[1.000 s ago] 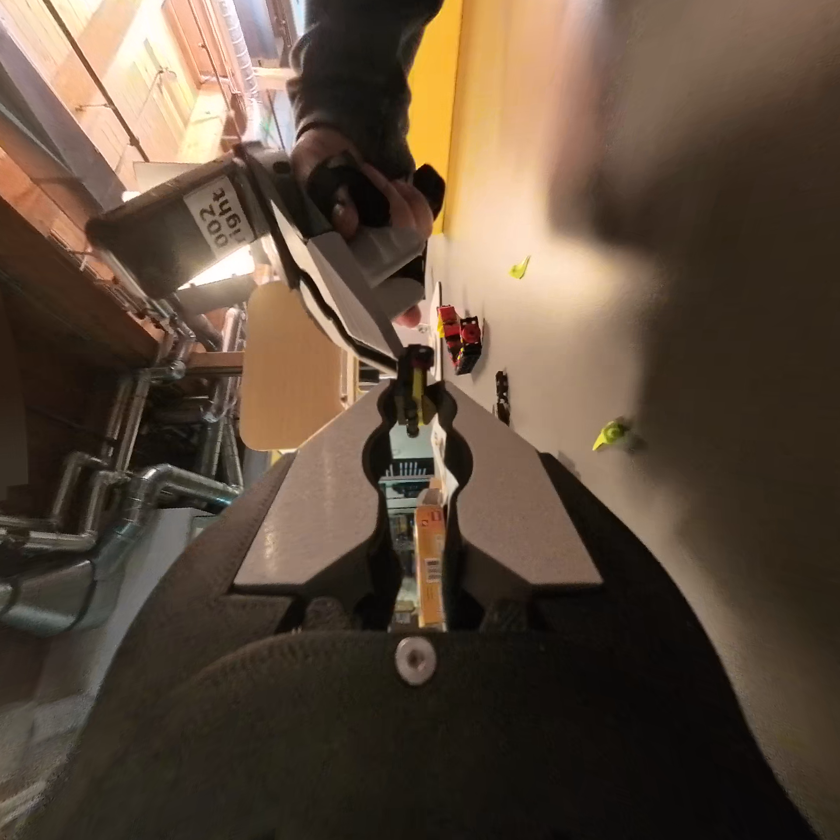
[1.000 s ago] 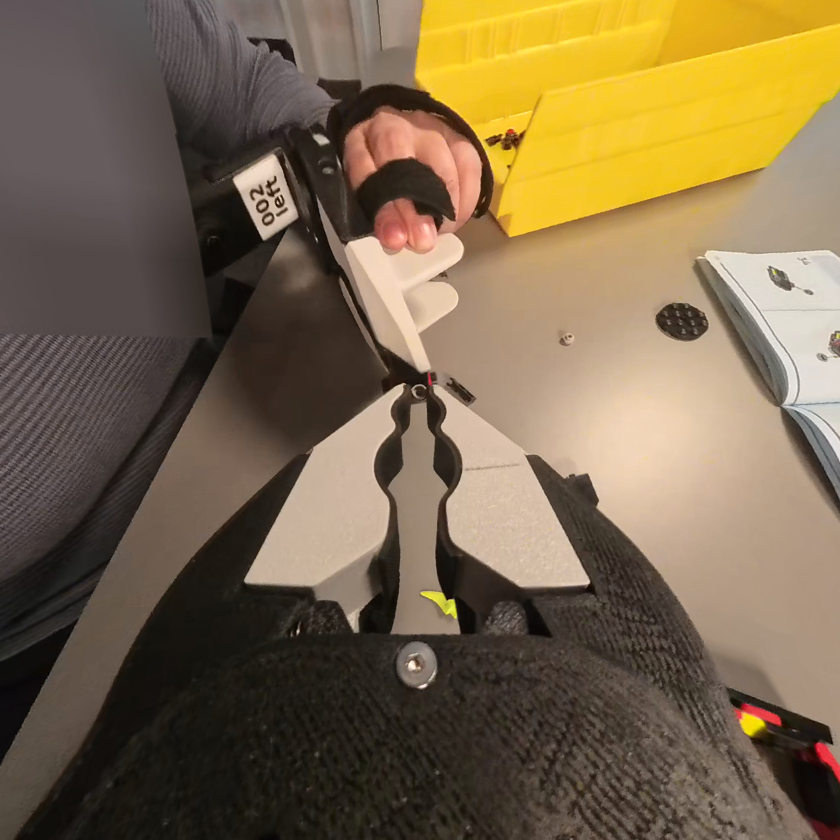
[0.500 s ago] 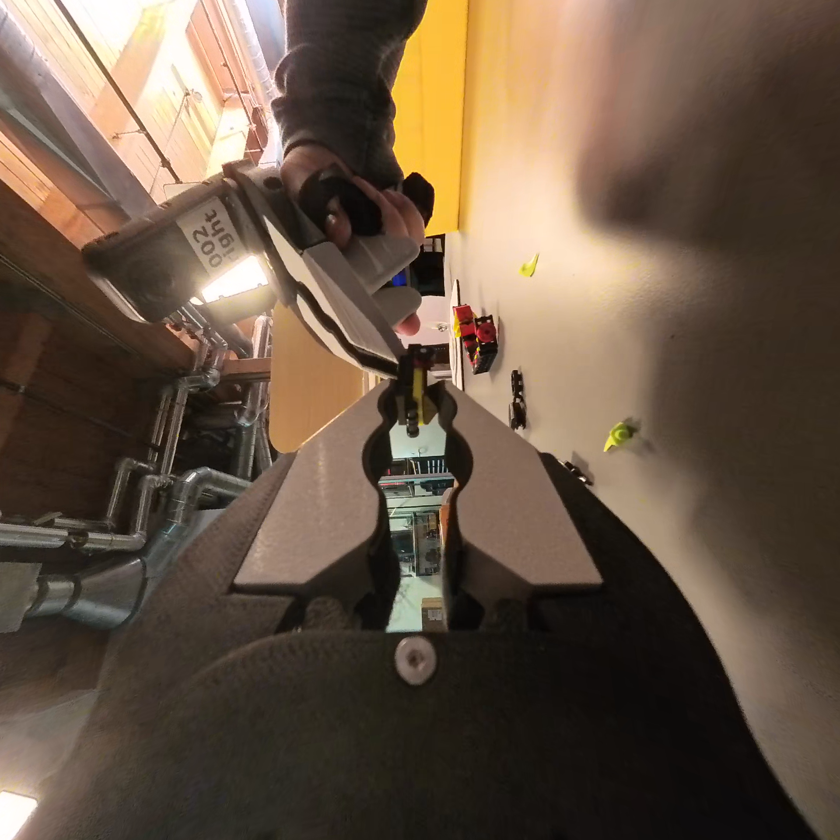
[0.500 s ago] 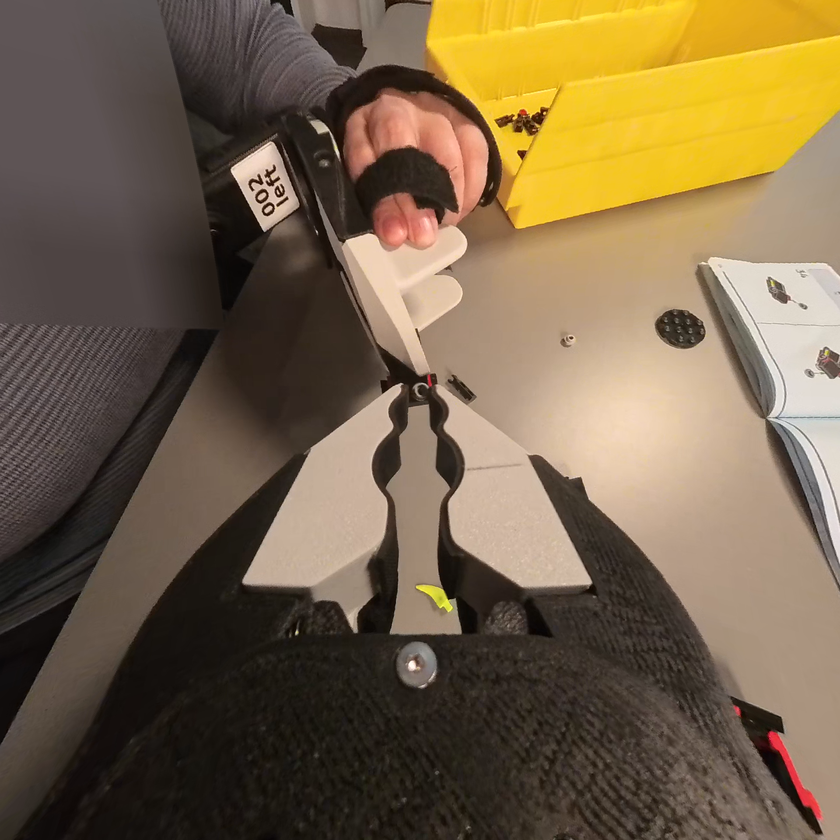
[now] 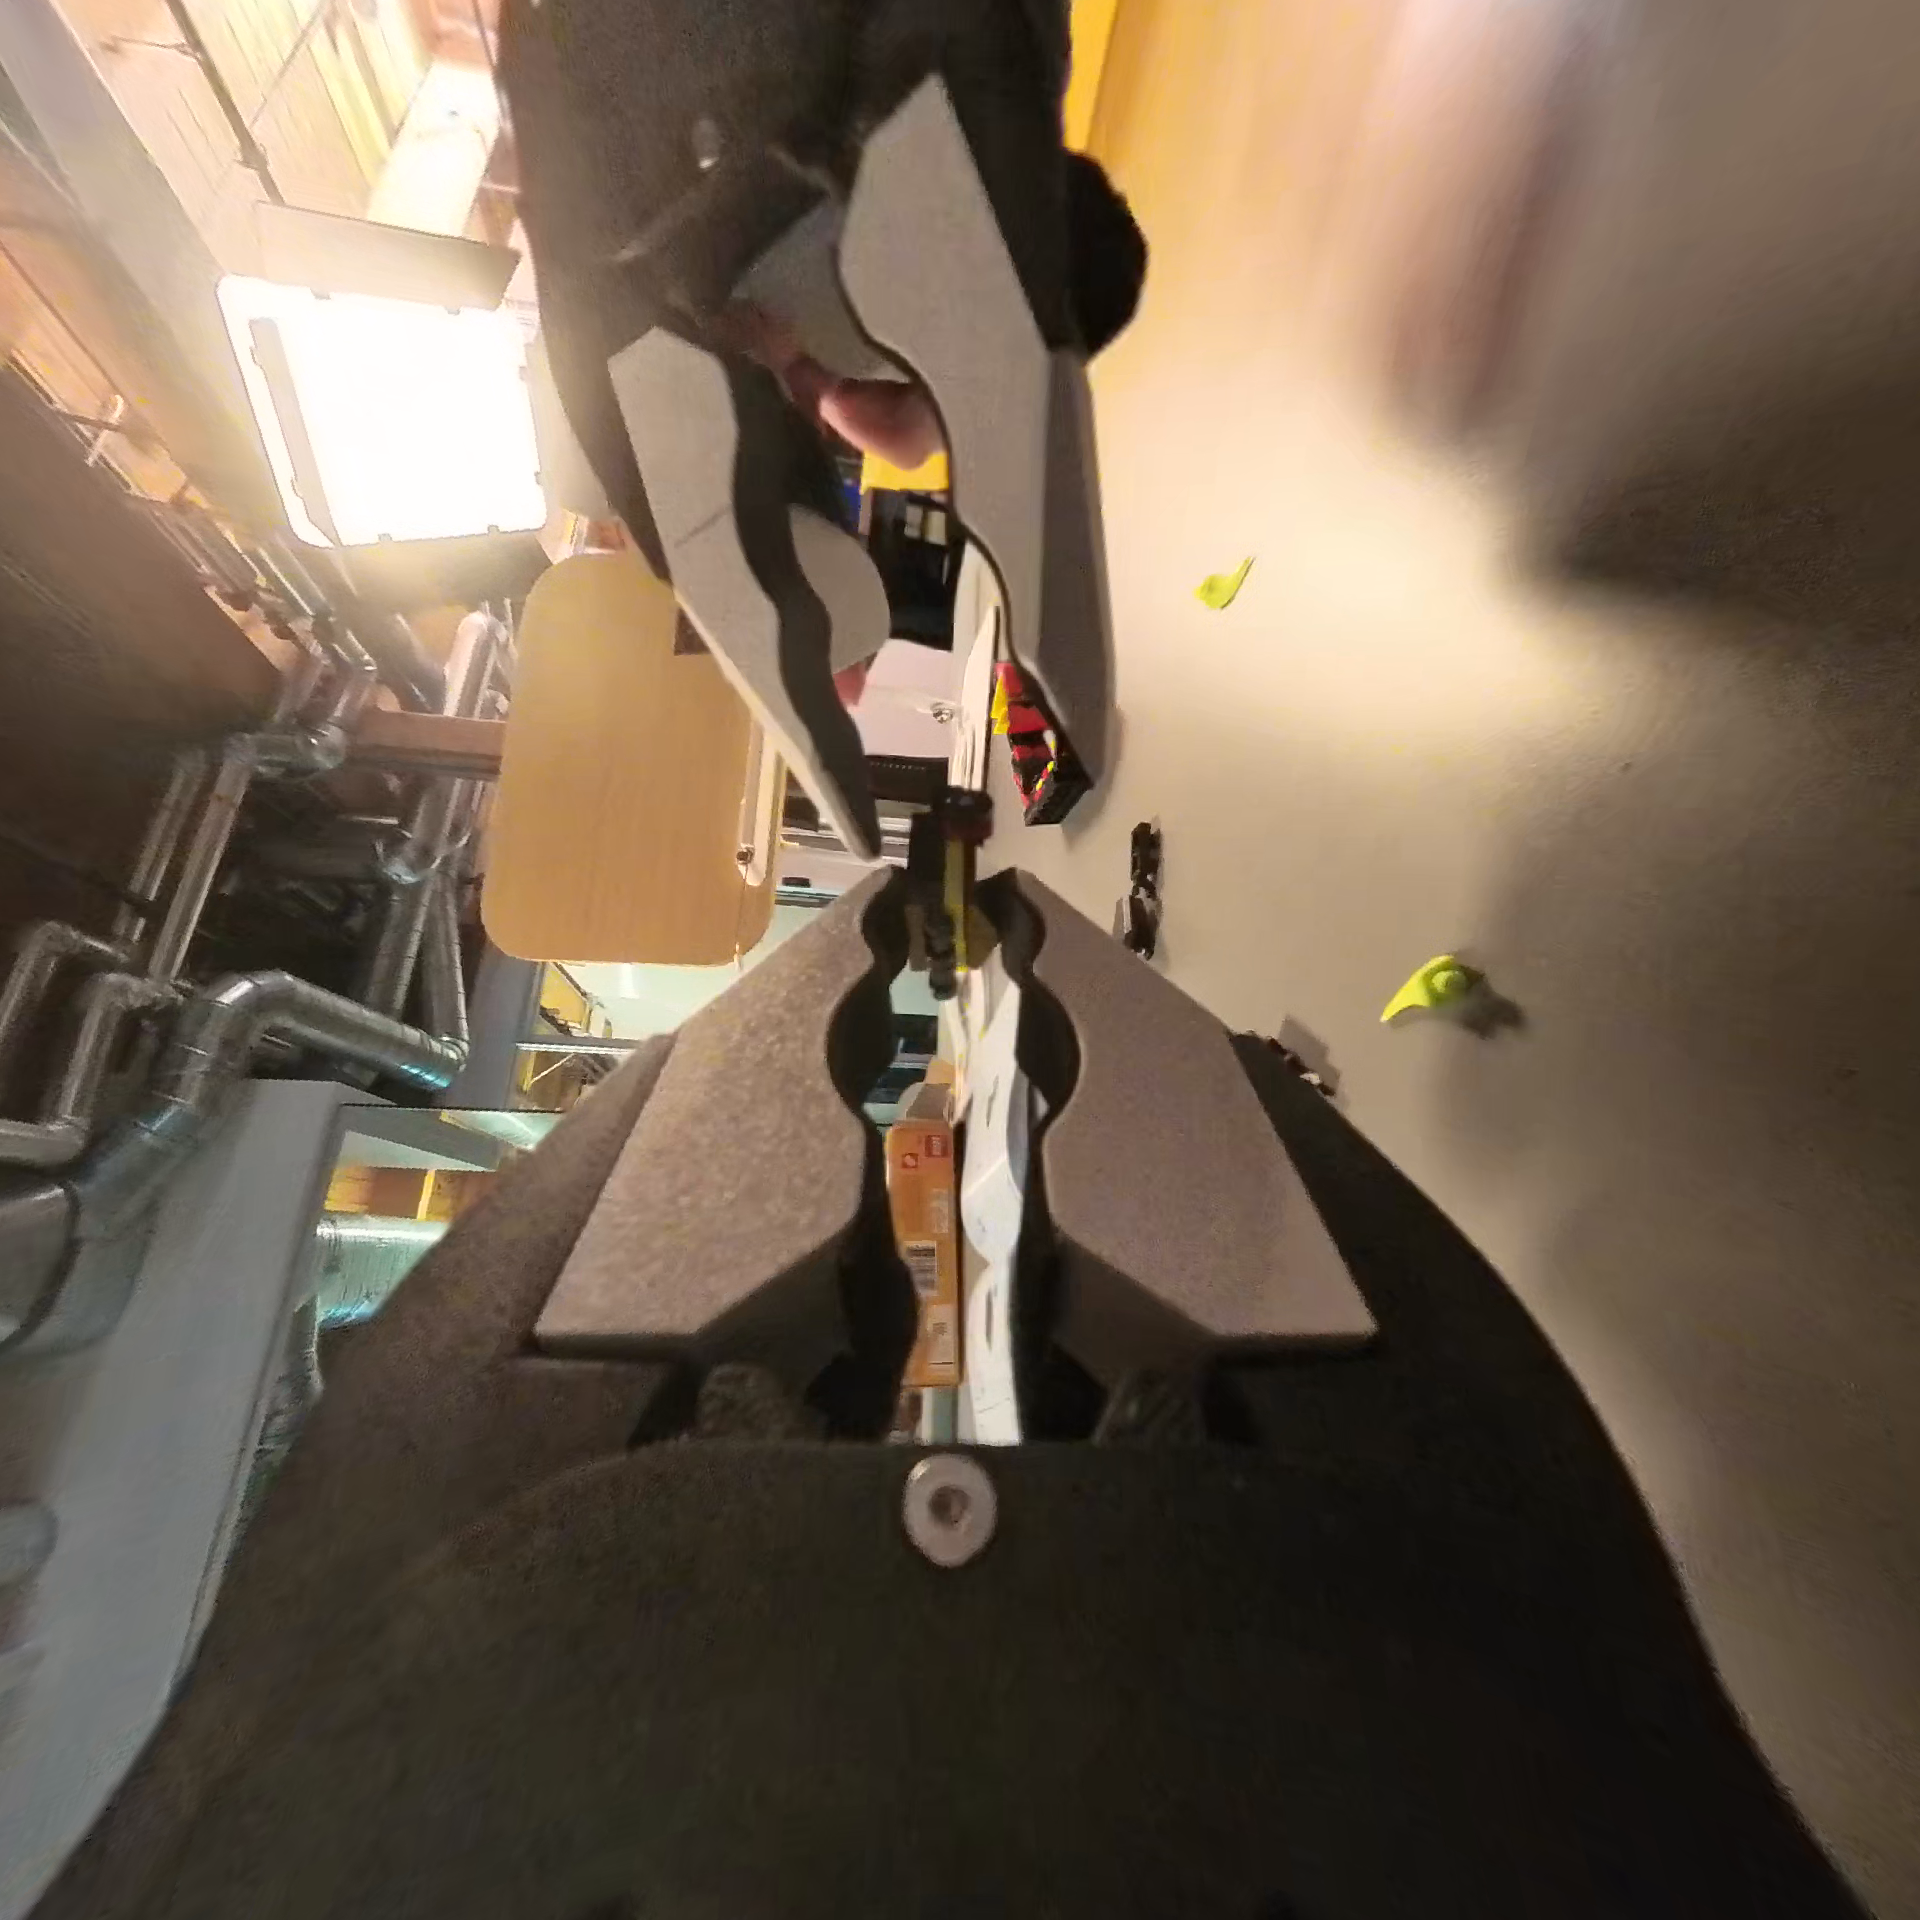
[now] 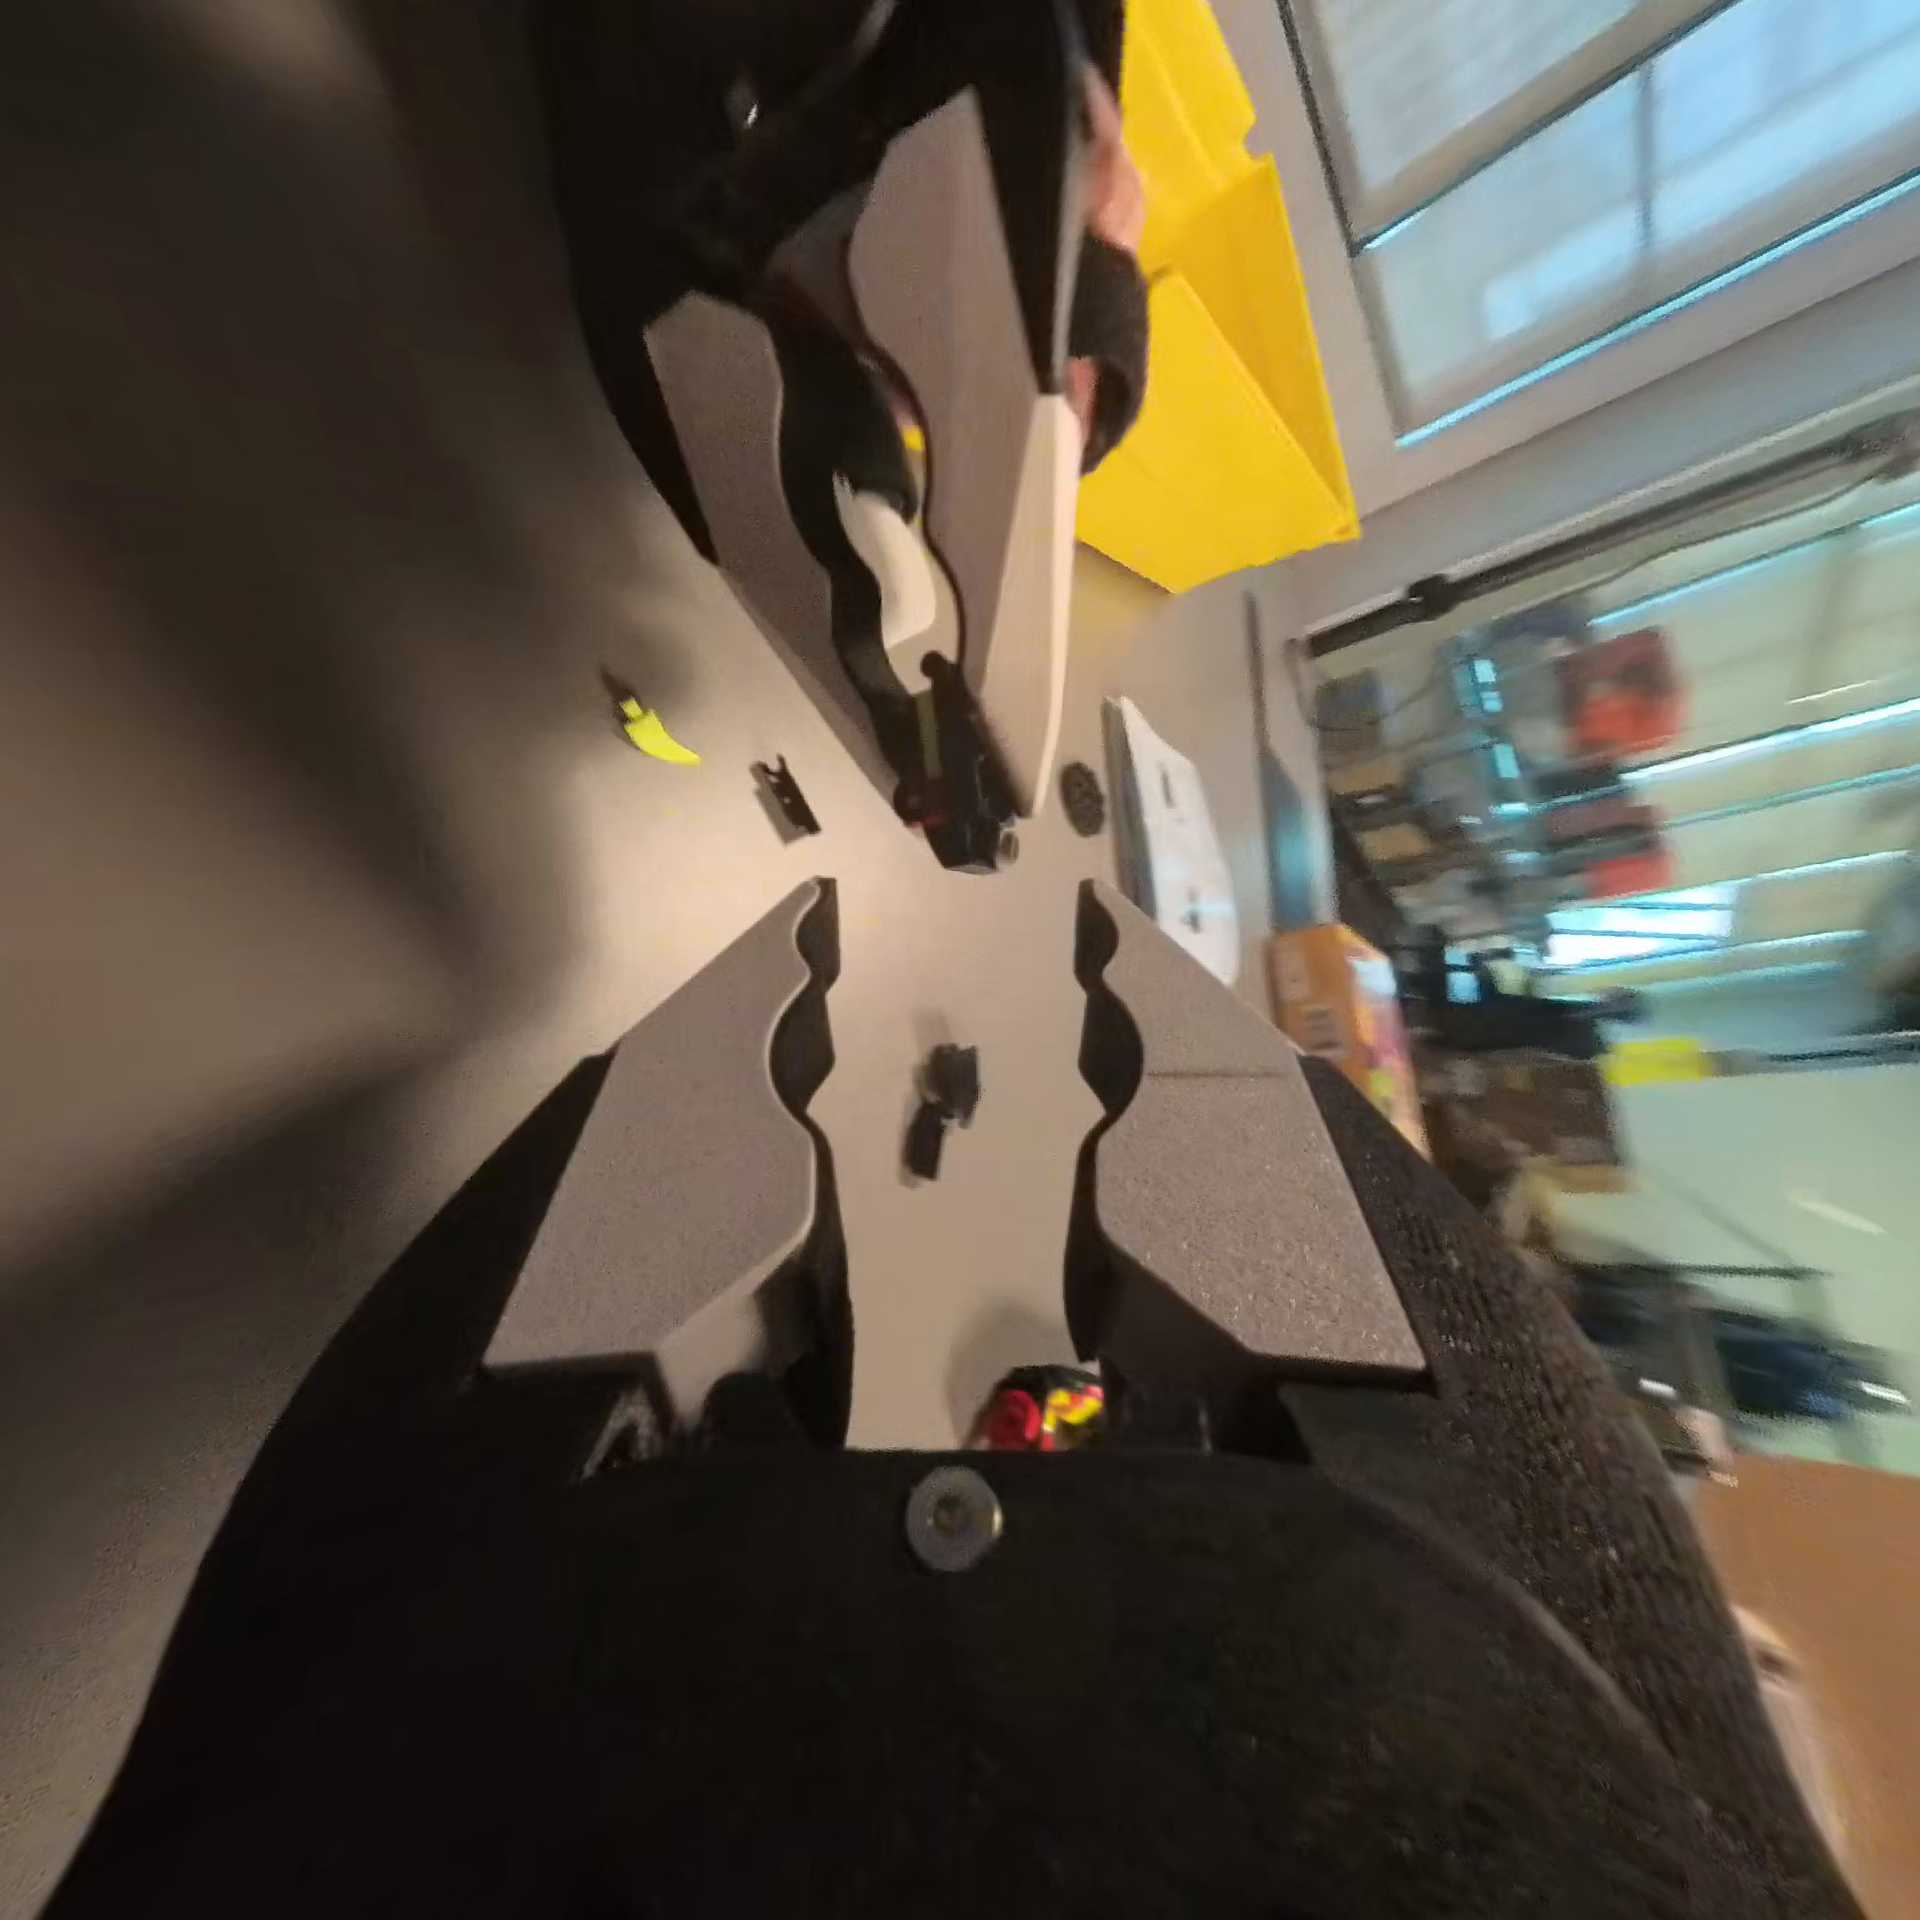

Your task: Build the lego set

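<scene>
Since half a second ago the right gripper (image 6: 954, 894) has let go and now gapes wide, while the left gripper (image 5: 943, 891) stays pinched on the small black-and-yellow lego assembly (image 5: 940, 902), held above the grey table (image 6: 540, 914). Loose pieces lie well apart there: a lime claw (image 6: 655, 736), a black clip (image 6: 787, 800), with bare surface between.

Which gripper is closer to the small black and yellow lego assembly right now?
Left. The left gripper is shut on the lego assembly; the right gripper is open, just off its end.
</scene>
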The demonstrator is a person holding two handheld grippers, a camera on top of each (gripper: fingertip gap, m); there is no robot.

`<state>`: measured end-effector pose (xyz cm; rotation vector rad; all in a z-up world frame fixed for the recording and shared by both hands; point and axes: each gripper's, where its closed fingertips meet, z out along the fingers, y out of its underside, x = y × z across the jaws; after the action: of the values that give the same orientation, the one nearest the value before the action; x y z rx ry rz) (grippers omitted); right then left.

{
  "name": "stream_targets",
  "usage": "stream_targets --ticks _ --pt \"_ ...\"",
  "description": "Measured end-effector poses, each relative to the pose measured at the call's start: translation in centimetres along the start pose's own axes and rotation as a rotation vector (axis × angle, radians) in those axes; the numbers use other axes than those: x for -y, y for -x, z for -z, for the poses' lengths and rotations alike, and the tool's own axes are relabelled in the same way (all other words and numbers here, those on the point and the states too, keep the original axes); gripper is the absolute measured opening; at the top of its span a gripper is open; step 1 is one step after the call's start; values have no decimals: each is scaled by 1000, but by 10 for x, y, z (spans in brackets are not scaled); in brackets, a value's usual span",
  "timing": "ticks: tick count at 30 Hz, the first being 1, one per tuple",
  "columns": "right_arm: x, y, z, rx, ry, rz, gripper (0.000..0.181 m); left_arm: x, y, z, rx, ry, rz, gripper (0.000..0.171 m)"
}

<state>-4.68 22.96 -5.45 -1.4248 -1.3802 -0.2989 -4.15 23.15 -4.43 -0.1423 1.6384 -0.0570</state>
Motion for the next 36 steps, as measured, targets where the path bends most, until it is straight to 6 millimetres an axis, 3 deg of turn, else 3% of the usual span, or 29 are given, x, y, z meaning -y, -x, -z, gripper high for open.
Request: stream_targets --ticks 7,29,32,34,36 --pt "-1 -5 -5 -161 74 247 24 1 -2 -3 -28 -1 28 16" --pt "-5 1 -10 -104 170 401 7 6 -9 -8 -100 -7 96 16" --pt "-4 -1 -11 -128 119 274 10 2 -8 -8 -92 -2 115 16" --pt "-11 4 -8 -43 105 106 37 -2 -9 -6 -91 14 111 16" --pt "-22 3 -3 47 71 -146 42 -8 -13 -2 -97 33 80 16"
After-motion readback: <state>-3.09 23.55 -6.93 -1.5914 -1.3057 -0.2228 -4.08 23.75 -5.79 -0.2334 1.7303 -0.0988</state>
